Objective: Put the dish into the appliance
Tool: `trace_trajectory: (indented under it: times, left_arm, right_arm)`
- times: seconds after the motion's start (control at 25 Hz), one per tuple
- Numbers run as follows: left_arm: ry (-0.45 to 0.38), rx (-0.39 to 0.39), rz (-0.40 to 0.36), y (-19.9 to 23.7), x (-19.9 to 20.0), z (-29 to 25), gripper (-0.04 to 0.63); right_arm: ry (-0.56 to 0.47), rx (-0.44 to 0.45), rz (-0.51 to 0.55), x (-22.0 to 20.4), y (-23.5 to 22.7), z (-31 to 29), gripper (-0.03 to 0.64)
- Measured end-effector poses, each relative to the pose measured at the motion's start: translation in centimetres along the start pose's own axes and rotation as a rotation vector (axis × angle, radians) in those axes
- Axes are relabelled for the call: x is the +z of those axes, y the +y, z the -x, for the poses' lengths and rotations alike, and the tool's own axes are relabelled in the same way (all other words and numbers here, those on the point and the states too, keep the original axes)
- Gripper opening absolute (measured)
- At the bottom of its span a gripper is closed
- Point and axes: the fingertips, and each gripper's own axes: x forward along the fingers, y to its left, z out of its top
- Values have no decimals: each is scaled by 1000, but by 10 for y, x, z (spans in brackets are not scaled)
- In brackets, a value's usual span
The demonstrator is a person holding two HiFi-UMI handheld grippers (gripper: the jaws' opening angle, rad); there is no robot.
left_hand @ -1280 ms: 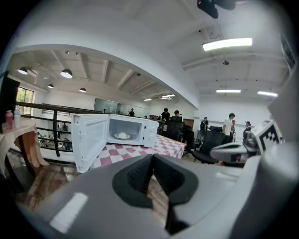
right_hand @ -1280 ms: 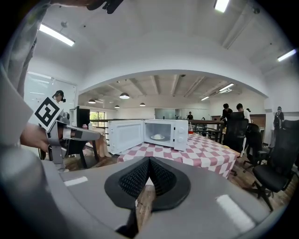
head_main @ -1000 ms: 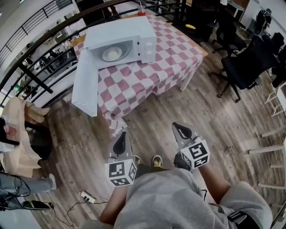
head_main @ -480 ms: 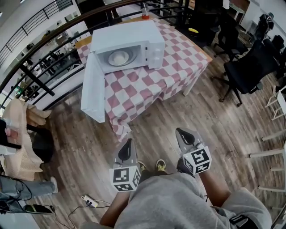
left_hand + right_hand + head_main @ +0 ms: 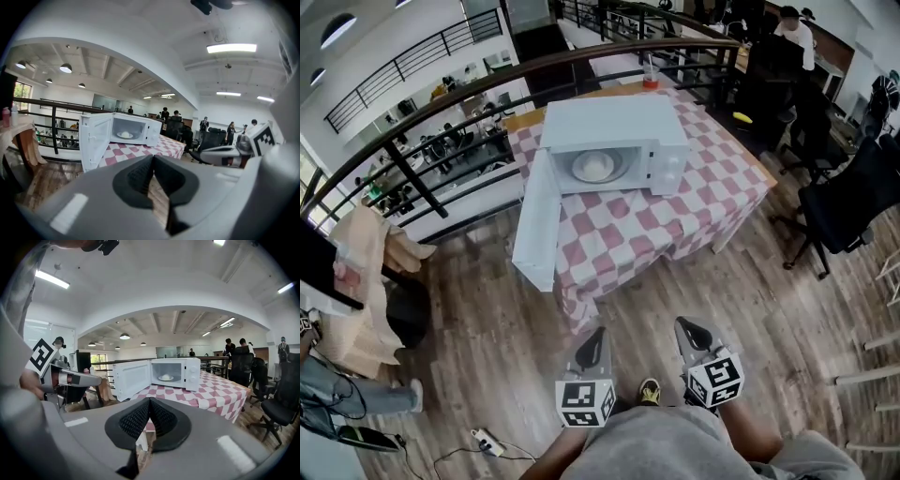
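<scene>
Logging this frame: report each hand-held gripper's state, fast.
Left hand-held gripper: closed, holding nothing.
Right hand-held gripper: closed, holding nothing.

A table point(image 5: 712, 178) is standing on a wooden plank floor point(image 5: 487, 319) beside a dark railing. A red and white checked cloth point(image 5: 609, 246) is covering the tabletop and hanging down over the near edge. A white microwave point(image 5: 614, 127) is sitting on the cloth toward the far side, and its door point(image 5: 534, 230) is hanging open to the left, reaching out past the table's edge. A cup point(image 5: 651, 77) with a red drink is standing at the far edge, behind the microwave. On the floor, a white power strip point(image 5: 483, 438) with a trailing cable is lying at the lower left, and a black office chair point(image 5: 853, 202) is standing to the right, well apart from the table.
</scene>
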Motion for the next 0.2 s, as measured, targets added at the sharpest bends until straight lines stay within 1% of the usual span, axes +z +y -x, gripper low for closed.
trace_trajectory:
  times: [0.2]
  left_arm:
    - [-3, 9, 12, -3, 0, -4, 11]
  right_arm:
    - [-3, 16, 5, 2, 2, -2, -3]
